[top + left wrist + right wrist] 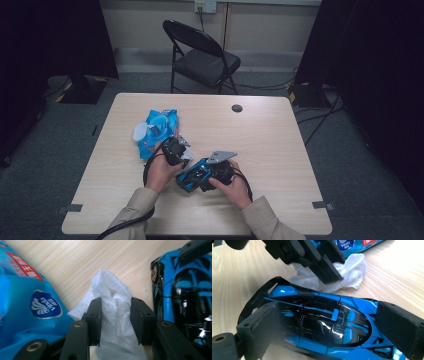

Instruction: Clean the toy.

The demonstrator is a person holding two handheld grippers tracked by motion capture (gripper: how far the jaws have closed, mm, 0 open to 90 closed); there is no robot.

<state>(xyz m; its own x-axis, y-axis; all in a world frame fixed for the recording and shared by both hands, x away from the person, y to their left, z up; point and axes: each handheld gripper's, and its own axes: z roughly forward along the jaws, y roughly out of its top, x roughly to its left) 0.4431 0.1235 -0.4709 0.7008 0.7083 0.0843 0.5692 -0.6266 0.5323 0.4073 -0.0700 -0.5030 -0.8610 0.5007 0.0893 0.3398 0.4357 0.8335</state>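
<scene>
We work on a light wooden table (280, 140), with a black folding chair (200, 55) standing beyond its far edge. A blue wet-wipe pack (157, 130) lies left of centre on the table, its flap towards the far side. Just right of and nearer than the pack, a blue and black toy car (192, 176) rests on the table surface. We hold the car across its body with the right gripper (329, 322): its jaws stand wide, one pad against each flank, closed on the car. The left gripper (115, 315) stands between pack and car; its jaws are narrow and pinch a crumpled white wipe (112, 297), whose loose end lies on the table just beside the car's front wheel. We judge the step in hand to be bringing the wipe onto the car to clean it. Faults to expect: the glossy bodywork offers the pads little friction, so wiping pressure may rotate or slide the car out of the right jaws. The wipe is held by a small fold only; drag across the roof may pull it free. The thin black rear wing (255, 298) sits close to one pad and may bend under side load.
</scene>
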